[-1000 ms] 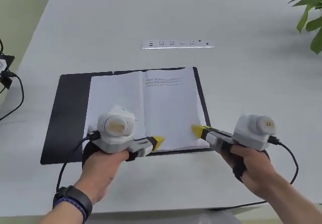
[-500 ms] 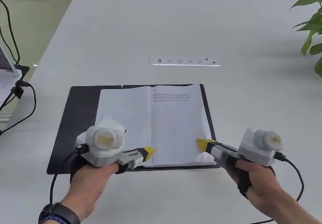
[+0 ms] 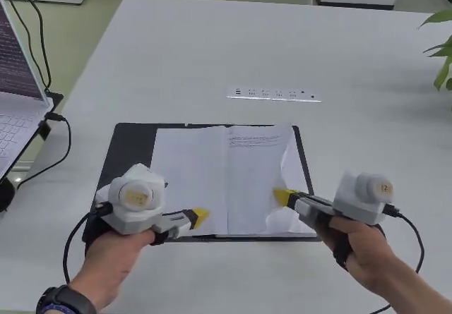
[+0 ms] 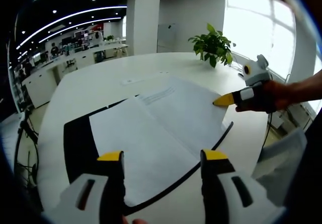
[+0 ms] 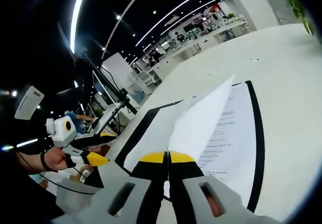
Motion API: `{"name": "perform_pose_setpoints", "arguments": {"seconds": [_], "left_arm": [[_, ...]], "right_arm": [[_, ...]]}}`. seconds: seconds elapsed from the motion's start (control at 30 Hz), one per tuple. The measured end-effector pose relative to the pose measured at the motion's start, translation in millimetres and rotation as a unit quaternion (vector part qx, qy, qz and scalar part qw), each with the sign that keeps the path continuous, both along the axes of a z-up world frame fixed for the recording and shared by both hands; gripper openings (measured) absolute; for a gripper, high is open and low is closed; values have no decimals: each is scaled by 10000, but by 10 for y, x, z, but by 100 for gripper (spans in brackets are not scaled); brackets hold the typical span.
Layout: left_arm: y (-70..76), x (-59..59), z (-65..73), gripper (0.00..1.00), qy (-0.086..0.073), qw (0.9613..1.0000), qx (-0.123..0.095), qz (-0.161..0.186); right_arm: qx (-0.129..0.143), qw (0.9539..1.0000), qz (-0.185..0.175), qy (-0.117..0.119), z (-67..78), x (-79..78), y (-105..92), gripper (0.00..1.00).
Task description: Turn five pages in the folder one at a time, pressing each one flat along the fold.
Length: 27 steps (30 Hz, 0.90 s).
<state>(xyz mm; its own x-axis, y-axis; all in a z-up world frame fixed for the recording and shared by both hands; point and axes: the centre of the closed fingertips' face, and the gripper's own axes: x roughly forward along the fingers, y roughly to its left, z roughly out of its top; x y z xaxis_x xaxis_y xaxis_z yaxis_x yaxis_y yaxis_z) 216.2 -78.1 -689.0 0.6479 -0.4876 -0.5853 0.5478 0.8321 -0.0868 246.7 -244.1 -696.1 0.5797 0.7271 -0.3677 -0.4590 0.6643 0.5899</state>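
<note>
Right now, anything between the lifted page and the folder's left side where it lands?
Nothing lies on the left-hand sheet. The left gripper, open, is over that sheet's near corner by the fold, so the page held by the right gripper could brush it.

the bench [image 3: 212, 53] is lit brightly and evenly from overhead, with only soft shadows cast. in the gripper views, ceiling light strips [image 5: 80, 5] are bent by fisheye distortion, and a window [image 4: 251, 22] is blown out.
</note>
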Motion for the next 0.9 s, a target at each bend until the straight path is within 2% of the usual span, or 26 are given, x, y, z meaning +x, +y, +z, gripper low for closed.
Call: {"name": "perform_pose_setpoints", "arguments": {"seconds": [0.33,0.63,0.9], "left_arm": [[324,-98,27,62,-35,10000,64,-27],[622,-162,27,62,-35,9999,46,140],[752,-255,9,62,-19,9997,20,227]], "right_arm": [[22,9993,354,-125,96,3,449,0],[36,9973,721,-150,130,-57,886,0],[26,9944,1050,-127,108,-104,1223,0]]}}
